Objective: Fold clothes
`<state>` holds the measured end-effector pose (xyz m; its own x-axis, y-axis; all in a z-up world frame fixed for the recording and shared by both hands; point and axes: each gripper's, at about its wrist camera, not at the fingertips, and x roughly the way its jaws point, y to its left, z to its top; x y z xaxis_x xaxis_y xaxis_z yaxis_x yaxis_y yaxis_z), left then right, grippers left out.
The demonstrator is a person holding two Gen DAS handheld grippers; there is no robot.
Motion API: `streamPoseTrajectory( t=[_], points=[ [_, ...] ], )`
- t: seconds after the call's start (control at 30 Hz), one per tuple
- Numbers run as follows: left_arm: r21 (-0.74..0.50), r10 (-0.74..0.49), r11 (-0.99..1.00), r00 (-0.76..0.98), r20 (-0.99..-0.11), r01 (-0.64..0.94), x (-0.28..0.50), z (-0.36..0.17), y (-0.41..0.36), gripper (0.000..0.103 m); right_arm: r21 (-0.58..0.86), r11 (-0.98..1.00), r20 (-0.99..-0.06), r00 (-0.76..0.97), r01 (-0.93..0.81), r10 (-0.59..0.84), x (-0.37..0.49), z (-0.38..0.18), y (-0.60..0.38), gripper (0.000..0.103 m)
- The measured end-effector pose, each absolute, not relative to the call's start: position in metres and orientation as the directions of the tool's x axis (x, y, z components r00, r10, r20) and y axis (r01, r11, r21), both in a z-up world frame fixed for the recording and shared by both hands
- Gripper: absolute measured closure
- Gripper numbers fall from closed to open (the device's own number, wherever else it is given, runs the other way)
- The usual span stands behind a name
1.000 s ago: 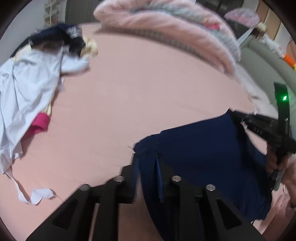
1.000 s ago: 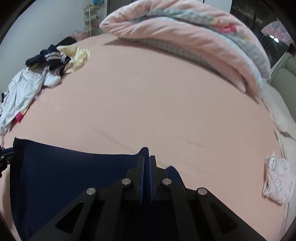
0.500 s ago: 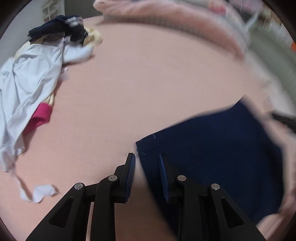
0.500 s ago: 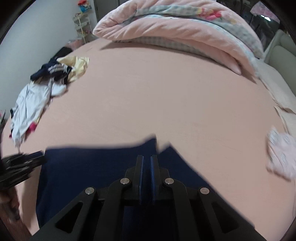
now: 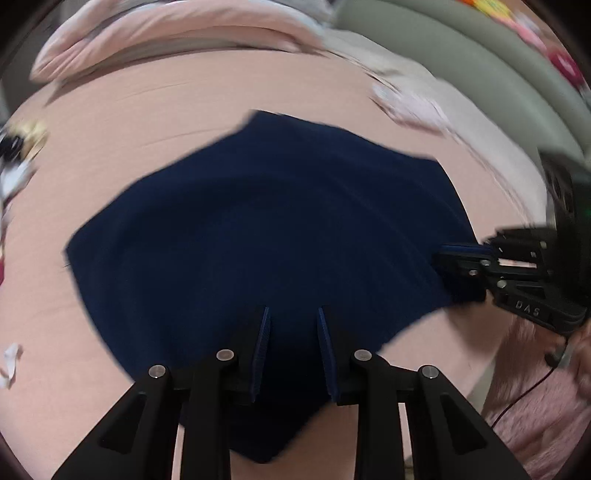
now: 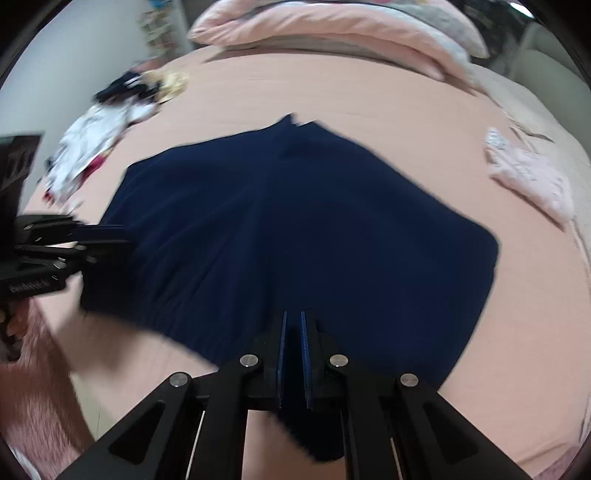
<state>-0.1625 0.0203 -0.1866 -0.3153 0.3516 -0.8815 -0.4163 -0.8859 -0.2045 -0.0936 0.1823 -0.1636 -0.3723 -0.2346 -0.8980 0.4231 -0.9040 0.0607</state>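
Note:
A navy garment (image 5: 277, 221) lies spread flat on the pink bed sheet (image 5: 147, 122), with its near edge lifted. In the left wrist view, my left gripper (image 5: 291, 314) holds a thick bunch of that edge between its pads, and more cloth hangs below. My right gripper (image 5: 443, 254) bites the garment's right side there. In the right wrist view, the right gripper (image 6: 293, 314) is almost fully shut on a thin fold of the navy garment (image 6: 295, 221). The left gripper (image 6: 122, 236) clamps the cloth's left edge.
A heap of white, dark and yellow clothes (image 6: 103, 147) lies far left on the bed. A folded pink duvet (image 6: 332, 33) lines the back. A small pale pink garment (image 6: 528, 177) sits at the right. A fuzzy pink sleeve (image 5: 535, 406) is by the near edge.
Both grippers have swept sideways and back with the navy garment, which now lies spread out wide in front of them. The left view has swung right, pushing the clothes heap to its left edge.

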Motion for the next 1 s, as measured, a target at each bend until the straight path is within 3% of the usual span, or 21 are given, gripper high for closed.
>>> streamPoseTrajectory(
  t=[0.27,0.43,0.5,0.6,0.83,0.93,1.0],
  points=[
    [-0.131,0.293,-0.890,-0.327,-0.898,-0.437,-0.145,-0.187,0.061,0.077,0.048,-0.810,-0.900,-0.327,0.584,-0.289,-0.053,-0.169,0.166,0.097],
    [-0.076,0.314,-0.827,-0.345,-0.885,-0.557,-0.114,-0.180,0.077,0.073,-0.088,-0.802,-0.910,-0.374,0.591,-0.176,-0.043,-0.183,0.164,0.092],
    [-0.057,0.319,-0.810,-0.357,-0.878,-0.584,-0.104,-0.186,0.081,0.067,-0.114,-0.788,-0.914,-0.374,0.605,-0.155,-0.045,-0.187,0.163,0.091],
    [-0.035,0.326,-0.806,-0.394,-0.859,-0.591,-0.097,-0.184,0.081,0.066,-0.185,-0.728,-0.907,-0.399,0.660,-0.132,-0.036,-0.190,0.157,0.084],
    [0.147,0.217,-0.831,-0.556,-0.803,-0.537,-0.100,-0.176,0.085,0.066,-0.120,-0.779,-0.903,-0.394,0.616,-0.172,-0.048,-0.193,0.169,0.083],
    [0.029,0.283,-0.840,-0.483,-0.829,-0.542,-0.111,-0.182,0.082,0.066,-0.059,-0.813,-0.899,-0.385,0.579,-0.209,-0.057,-0.191,0.172,0.083],
    [0.051,0.259,-0.822,-0.453,-0.853,-0.567,-0.115,-0.196,0.090,0.066,-0.012,-0.828,-0.898,-0.370,0.561,-0.237,-0.064,-0.193,0.172,0.083]
  ],
)
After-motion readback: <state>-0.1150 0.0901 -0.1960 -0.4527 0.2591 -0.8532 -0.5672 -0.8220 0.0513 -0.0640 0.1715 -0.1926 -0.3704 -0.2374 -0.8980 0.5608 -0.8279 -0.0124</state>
